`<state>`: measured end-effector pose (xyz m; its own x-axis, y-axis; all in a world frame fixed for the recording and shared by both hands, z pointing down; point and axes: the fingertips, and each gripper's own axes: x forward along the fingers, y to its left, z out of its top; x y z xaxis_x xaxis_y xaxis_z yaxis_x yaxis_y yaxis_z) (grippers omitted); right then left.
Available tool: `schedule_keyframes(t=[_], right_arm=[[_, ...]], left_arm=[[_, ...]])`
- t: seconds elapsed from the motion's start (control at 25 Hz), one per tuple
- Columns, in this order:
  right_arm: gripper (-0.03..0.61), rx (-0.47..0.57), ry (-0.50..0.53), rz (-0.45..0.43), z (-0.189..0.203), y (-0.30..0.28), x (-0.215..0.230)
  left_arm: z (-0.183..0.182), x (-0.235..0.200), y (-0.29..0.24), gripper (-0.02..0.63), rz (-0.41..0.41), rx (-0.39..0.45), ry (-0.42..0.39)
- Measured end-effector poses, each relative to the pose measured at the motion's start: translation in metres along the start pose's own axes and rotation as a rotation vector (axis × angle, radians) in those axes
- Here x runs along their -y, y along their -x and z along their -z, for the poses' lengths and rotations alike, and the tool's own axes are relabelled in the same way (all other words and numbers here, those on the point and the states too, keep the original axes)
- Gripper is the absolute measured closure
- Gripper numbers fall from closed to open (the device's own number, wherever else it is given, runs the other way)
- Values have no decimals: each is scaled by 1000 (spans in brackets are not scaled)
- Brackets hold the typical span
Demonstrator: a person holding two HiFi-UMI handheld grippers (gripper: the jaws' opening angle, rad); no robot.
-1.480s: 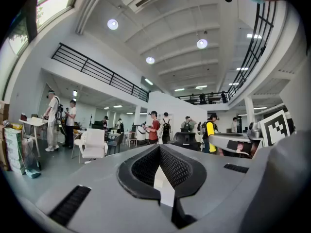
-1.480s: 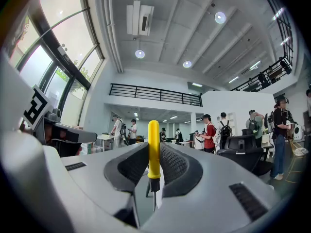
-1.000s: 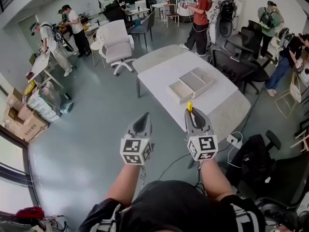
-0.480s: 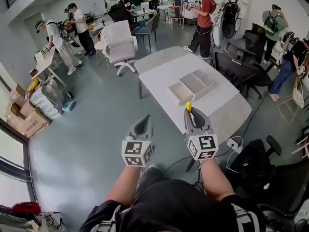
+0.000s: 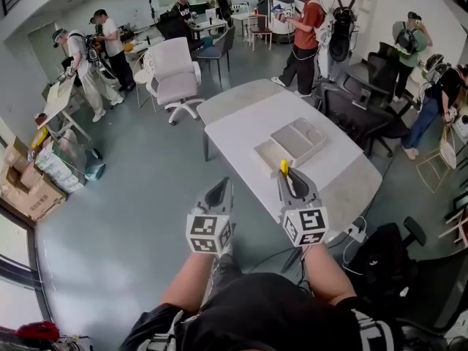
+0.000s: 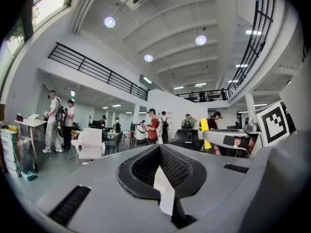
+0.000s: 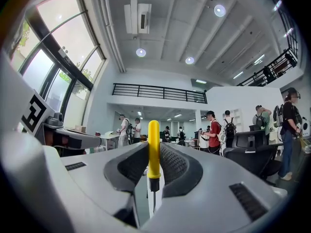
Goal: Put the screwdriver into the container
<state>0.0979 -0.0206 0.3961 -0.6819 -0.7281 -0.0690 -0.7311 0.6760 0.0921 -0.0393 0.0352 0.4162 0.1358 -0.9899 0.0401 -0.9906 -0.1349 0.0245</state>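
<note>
between right gripper (image 5: pixel 290 179) jaws, yellow-handled screwdriver (image 7: pixel 153 147)

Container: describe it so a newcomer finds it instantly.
Find the white table in the middle of the room's grey floor. The container is the shallow pale tray with compartments lying on it, the only thing on that tabletop.

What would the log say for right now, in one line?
right hand-held gripper: shut on screwdriver | left hand-held gripper: shut, empty | container: on white table, screwdriver not yet inside
</note>
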Motion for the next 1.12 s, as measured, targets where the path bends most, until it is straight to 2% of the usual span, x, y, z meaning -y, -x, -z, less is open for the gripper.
schedule_keyframes(t=[0.52, 0.8, 0.96, 1.12], right_arm=[[511, -46, 4, 84, 10, -150, 34], [511, -79, 3, 145, 20, -224, 32], [511, -107, -1, 194, 31, -250, 30], [511, -149, -7, 262, 46, -256, 41]], left_arm=[[-25, -98, -138, 606, 109, -3, 14], [-27, -165, -189, 606, 165, -22, 7], [-19, -193, -212, 606, 209, -41, 21], [-6, -198, -235, 606, 269, -69, 33]])
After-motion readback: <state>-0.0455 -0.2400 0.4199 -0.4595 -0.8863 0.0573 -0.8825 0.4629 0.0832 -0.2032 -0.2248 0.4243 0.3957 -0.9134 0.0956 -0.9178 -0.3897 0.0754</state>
